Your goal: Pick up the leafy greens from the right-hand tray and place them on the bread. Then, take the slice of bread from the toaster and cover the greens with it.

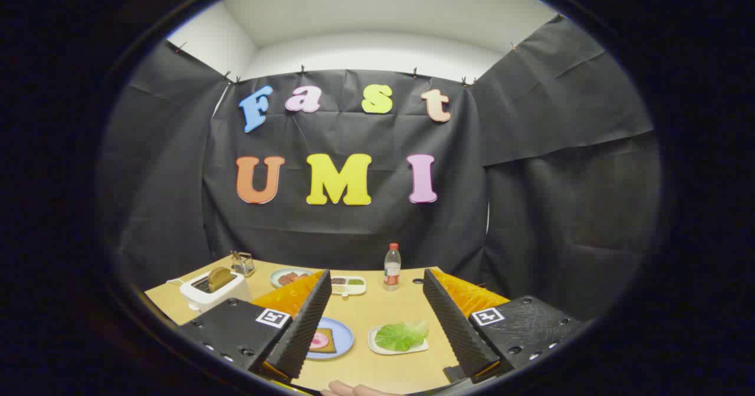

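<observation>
My gripper has two long, flat fingers that stand wide apart with nothing between them. Their inner faces are ribbed with fine ridges from near end to far tip, and each finger tapers to a slanted point at the far end. Behind each finger sits a blocky mount with rounded corners and small round screw holes along its outer edge. Each mount carries a square white tag with a black pattern. Part of my bare hand shows at the near edge.
</observation>
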A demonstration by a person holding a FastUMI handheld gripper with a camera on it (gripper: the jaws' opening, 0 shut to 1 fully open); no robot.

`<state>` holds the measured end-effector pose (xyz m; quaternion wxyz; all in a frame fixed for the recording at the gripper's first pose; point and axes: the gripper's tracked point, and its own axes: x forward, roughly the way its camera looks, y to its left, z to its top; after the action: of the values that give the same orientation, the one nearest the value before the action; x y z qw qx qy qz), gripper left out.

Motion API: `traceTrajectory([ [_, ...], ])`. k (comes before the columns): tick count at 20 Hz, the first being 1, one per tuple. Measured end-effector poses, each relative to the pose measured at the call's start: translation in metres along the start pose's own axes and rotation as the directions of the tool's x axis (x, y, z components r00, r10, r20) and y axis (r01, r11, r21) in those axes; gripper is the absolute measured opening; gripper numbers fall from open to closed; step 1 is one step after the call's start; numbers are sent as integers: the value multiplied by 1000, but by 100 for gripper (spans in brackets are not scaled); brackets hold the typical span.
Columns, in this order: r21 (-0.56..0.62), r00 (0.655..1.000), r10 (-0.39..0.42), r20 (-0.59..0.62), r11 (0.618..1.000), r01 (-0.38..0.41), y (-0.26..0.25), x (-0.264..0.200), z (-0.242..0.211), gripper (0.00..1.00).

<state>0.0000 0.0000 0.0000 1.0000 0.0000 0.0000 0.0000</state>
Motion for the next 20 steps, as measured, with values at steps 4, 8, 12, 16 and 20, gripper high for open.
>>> traceTrajectory([
  [4, -11, 1000, 6, 1, 1000, -6, 2, -1, -2, 96],
  [8, -22, 1000, 1, -12, 1000, -2, -1, 2, -10, 96],
  [12, -21, 1000, 6, -16, 1000, -6, -1, 10, -13, 96],
  [16, -24, 997, -5, -77, 1000, 3, -4, 35, -39, 96],
  [20, -73, 986, 15, -169, 997, -27, -1, 73, -77, 95],
])
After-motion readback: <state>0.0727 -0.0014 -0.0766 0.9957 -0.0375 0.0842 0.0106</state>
